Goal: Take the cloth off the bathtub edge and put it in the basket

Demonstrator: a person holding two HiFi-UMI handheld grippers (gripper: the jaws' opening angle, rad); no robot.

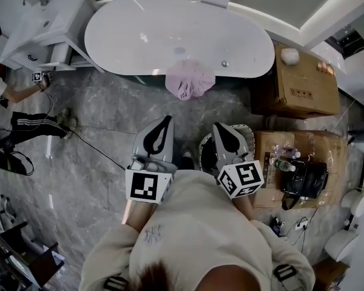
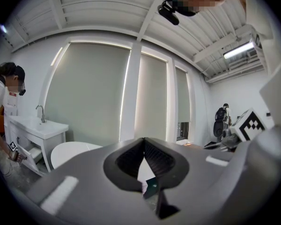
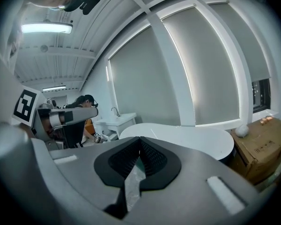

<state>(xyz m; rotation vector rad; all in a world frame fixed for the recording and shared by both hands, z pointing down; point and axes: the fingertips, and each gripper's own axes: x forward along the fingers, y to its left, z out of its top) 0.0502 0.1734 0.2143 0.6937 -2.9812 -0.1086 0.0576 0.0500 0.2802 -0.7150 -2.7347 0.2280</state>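
The left tongs (image 1: 167, 120) and right tongs (image 1: 219, 126) are both pressed together, empty, above the grey marble floor (image 1: 103, 132). Beyond them, the crumpled pink cloth (image 1: 189, 79) hangs over the near edge of the white oval bathtub (image 1: 170, 35), with a brown cardboard box (image 1: 300, 83) at its right.

Clad in a cream long-sleeved sweatshirt (image 1: 197, 223), with a small stitched emblem (image 1: 150, 235) on the chest and dark buckled straps (image 1: 283, 273) at both shoulders. Fitted with a grey moulded left gripper (image 1: 167, 121) and a matching right gripper (image 1: 219, 127), each tapering to a point around a black, ribbed, teardrop-shaped lining. Backed by white cubes (image 1: 148, 185) printed with black square markers. Marked with pale rectangular patches (image 2: 60, 194) on the grey shells.
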